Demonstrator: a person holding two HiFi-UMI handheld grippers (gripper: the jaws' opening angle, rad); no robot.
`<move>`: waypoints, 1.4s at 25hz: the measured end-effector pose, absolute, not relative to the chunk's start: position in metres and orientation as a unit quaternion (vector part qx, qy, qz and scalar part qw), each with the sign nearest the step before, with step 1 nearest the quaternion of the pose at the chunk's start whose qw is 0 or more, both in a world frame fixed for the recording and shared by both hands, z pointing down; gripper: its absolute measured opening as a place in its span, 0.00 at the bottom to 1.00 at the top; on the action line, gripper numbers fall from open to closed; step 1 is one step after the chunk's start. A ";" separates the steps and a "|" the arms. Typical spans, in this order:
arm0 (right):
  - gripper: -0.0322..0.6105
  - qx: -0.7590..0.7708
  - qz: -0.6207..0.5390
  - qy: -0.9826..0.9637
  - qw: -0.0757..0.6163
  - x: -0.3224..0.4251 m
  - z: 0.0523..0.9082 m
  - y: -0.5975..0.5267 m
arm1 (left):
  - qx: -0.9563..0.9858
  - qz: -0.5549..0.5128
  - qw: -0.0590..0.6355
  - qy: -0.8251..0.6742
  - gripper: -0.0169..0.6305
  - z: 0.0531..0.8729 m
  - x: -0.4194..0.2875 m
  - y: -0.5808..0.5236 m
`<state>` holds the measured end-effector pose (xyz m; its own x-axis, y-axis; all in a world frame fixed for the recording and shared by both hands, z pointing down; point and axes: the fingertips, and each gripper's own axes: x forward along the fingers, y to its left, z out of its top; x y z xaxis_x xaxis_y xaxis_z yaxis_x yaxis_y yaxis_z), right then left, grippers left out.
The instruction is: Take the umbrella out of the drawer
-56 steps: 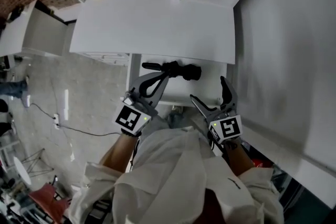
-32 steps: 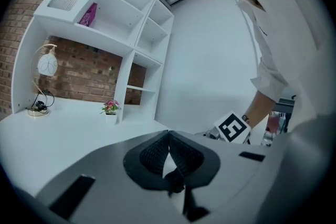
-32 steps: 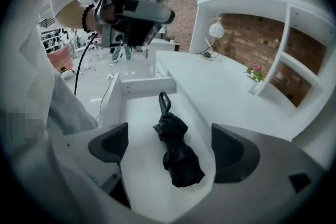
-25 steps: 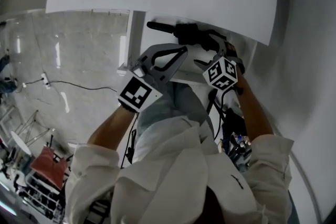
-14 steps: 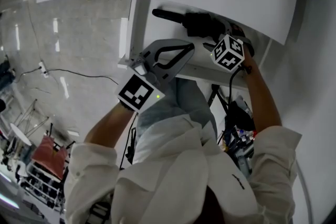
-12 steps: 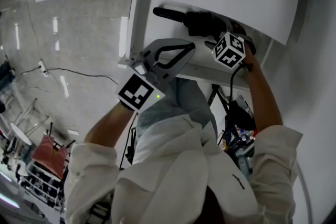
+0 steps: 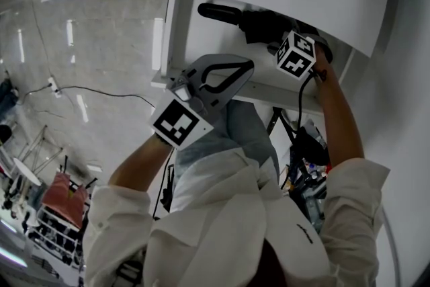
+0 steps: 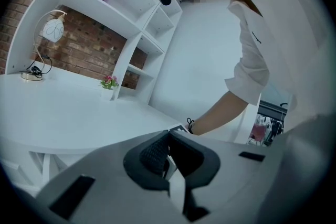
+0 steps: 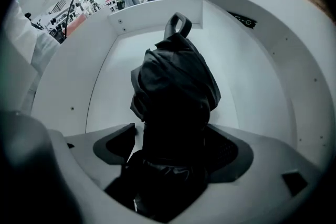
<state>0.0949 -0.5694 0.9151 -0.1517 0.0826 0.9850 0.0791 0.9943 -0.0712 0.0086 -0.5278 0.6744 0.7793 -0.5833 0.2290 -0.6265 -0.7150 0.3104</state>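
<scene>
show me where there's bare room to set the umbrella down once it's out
The desk top is bare from the lamp to the flower pot. The drawer is crowded: the umbrella fills its middle, and the right hand-held gripper, whose jaws have just been closing, straddles it.

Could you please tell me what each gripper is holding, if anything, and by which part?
Nothing is gripped yet: the right gripper straddles the umbrella at its folded canopy, jaws just closing; the left gripper is shut, empty.
</scene>
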 end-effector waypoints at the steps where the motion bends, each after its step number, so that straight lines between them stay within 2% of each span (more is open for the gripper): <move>1: 0.71 -0.053 0.003 -0.758 0.650 0.093 0.918 -0.570 | 0.924 0.058 0.190 -0.327 0.07 0.678 0.008 -0.527; 3: 0.67 -0.050 0.004 -0.761 0.647 0.089 0.926 -0.574 | 0.924 0.058 0.192 -0.326 0.07 0.688 0.006 -0.527; 5: 0.51 -0.042 0.007 -0.769 0.637 0.085 0.930 -0.575 | 0.924 0.059 0.192 -0.326 0.07 0.694 0.003 -0.529; 11: 0.48 -0.014 0.006 -0.782 0.623 0.086 0.919 -0.565 | 0.922 0.067 0.182 -0.334 0.07 0.675 -0.007 -0.517; 16: 0.47 0.021 0.019 -0.824 0.565 0.071 0.886 -0.550 | 0.919 0.073 0.183 -0.342 0.07 0.659 -0.019 -0.507; 20: 0.47 0.070 0.028 -0.862 0.501 0.057 0.830 -0.536 | 0.905 0.048 0.206 -0.368 0.07 0.636 -0.028 -0.495; 24: 0.47 0.138 0.060 -0.900 0.409 0.046 0.754 -0.529 | 0.889 0.035 0.205 -0.407 0.07 0.610 -0.048 -0.493; 29: 0.47 0.235 0.051 -0.922 0.303 0.046 0.645 -0.543 | 0.881 0.016 0.164 -0.443 0.07 0.560 -0.065 -0.509; 35: 0.47 0.341 0.040 -0.925 0.160 0.066 0.518 -0.566 | 0.889 -0.022 0.087 -0.449 0.07 0.478 -0.052 -0.529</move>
